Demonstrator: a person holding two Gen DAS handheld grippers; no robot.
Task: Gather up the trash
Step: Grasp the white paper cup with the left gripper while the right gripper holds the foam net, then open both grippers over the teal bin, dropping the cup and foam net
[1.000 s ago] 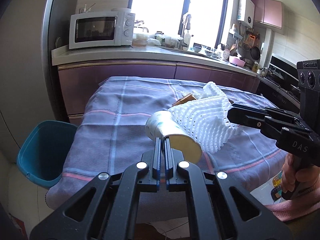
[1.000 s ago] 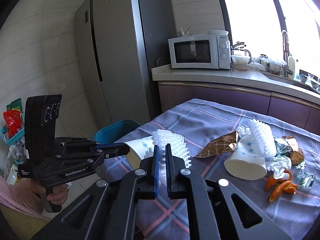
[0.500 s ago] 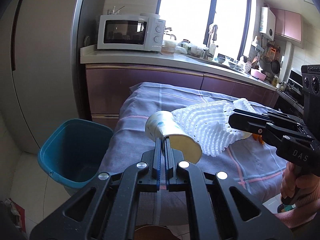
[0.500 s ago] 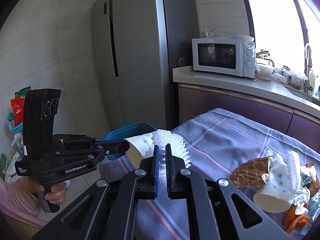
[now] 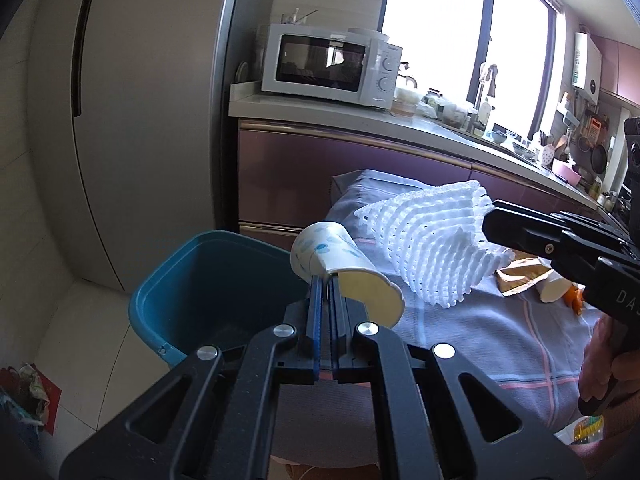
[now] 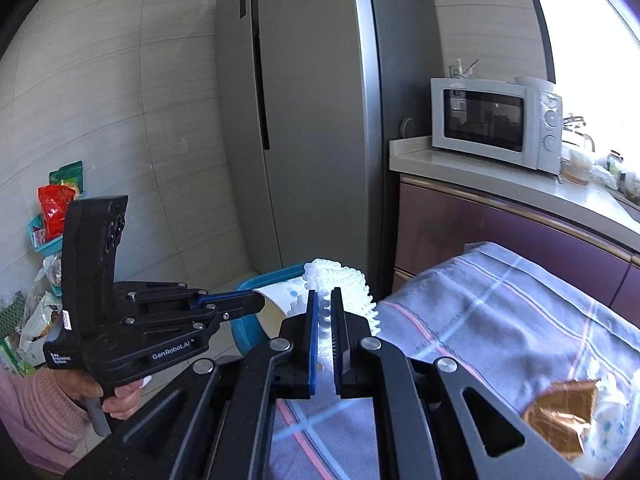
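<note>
Big picture first: a kitchen corner, tall grey fridge (image 6: 320,120) at the back, and the desk (image 5: 500,340) under its checked purple cloth. Just off the desk's end sits the teal bin (image 5: 208,280), mouth open and facing up.

Now the carriers. The left gripper (image 5: 326,280) has its jaws pinched narrow on the rim of the paper cup (image 5: 340,264), which lies tipped on its side, base pointing toward the bin, open mouth toward the camera. It hangs at the bin's near-right edge, not squarely over the opening. The right gripper (image 6: 325,304) has its jaws clamped on the white foam net (image 6: 340,284), which fans out above the cloth, farther from the bin than the cup.

So the left hand is the nearer one: bin down and to the left of its jaws. A little more travel that way looks needed before letting go, or the cup may clip the rim.

Smaller bits wait on the cloth: a brown wrapper (image 6: 560,416) and another cup (image 5: 554,288) beside orange peel (image 5: 574,300).
</note>
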